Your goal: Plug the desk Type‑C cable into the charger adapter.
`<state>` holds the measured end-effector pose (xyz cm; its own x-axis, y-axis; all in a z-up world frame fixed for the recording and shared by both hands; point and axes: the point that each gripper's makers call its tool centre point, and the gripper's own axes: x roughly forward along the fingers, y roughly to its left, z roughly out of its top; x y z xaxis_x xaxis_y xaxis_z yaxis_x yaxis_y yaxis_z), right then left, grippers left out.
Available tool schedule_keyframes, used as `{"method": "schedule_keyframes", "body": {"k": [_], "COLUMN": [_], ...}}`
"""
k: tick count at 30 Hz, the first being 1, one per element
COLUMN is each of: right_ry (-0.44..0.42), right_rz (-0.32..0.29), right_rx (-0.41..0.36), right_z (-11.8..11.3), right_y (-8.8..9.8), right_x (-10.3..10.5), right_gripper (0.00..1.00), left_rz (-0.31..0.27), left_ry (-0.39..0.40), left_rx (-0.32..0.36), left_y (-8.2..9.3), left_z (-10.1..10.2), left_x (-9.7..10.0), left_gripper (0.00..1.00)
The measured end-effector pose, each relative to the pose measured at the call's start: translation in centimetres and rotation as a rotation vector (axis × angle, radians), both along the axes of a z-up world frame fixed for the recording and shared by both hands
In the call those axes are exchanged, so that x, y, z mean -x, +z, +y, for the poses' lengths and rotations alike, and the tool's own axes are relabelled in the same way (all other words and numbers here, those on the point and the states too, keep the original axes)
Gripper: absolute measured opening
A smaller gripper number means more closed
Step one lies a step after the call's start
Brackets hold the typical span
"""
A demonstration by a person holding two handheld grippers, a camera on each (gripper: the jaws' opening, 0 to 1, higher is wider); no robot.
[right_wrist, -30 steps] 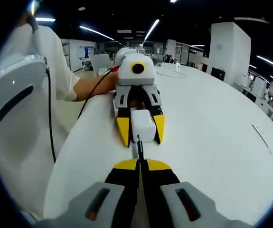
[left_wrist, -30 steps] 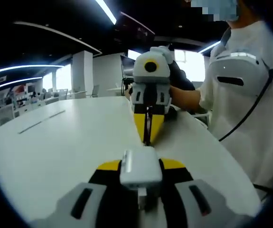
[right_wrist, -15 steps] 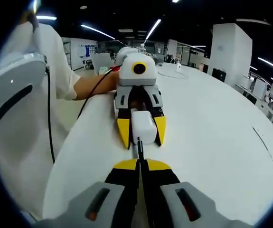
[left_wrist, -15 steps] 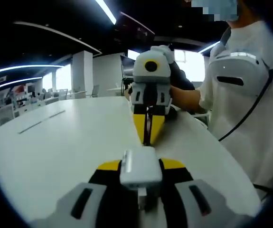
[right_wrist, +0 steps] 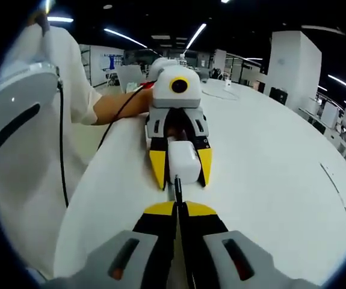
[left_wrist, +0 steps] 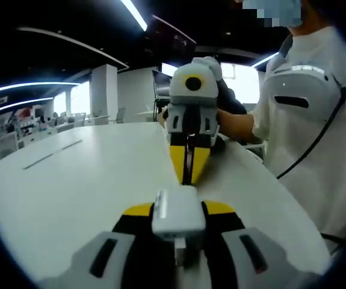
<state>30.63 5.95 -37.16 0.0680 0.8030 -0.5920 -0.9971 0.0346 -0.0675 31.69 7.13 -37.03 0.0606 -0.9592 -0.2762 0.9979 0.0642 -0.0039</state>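
At lower centre, the left gripper (left_wrist: 179, 217) clamps the white square charger adapter (left_wrist: 178, 212) steady, facing the right gripper (right_wrist: 177, 211), which pinches the thin black Type-C cable (right_wrist: 177, 188) for insertion.

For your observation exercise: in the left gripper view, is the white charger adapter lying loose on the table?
No, the charger adapter sits clamped between the left tool's yellow-tipped jaws, above the white table.

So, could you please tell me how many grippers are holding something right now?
2: the left gripper clamps the white square charger adapter; the right gripper pinches the thin black cable.
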Motion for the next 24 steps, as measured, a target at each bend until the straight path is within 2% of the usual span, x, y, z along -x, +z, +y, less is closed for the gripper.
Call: {"method": "schedule_keyframes", "body": {"k": [24], "right_ry": [-0.032], "right_rz": [0.014], "right_rx": [-0.002], "right_z": [0.25], "right_y": [0.31], "right_x": [0.17], "right_gripper": [0.03], "left_rz": [0.003], "left_ry": [-0.002], "left_rx": [-0.001], "left_y": [0.02], "left_z": [-0.01], "left_x": [0.07], "left_gripper": [0.30]}}
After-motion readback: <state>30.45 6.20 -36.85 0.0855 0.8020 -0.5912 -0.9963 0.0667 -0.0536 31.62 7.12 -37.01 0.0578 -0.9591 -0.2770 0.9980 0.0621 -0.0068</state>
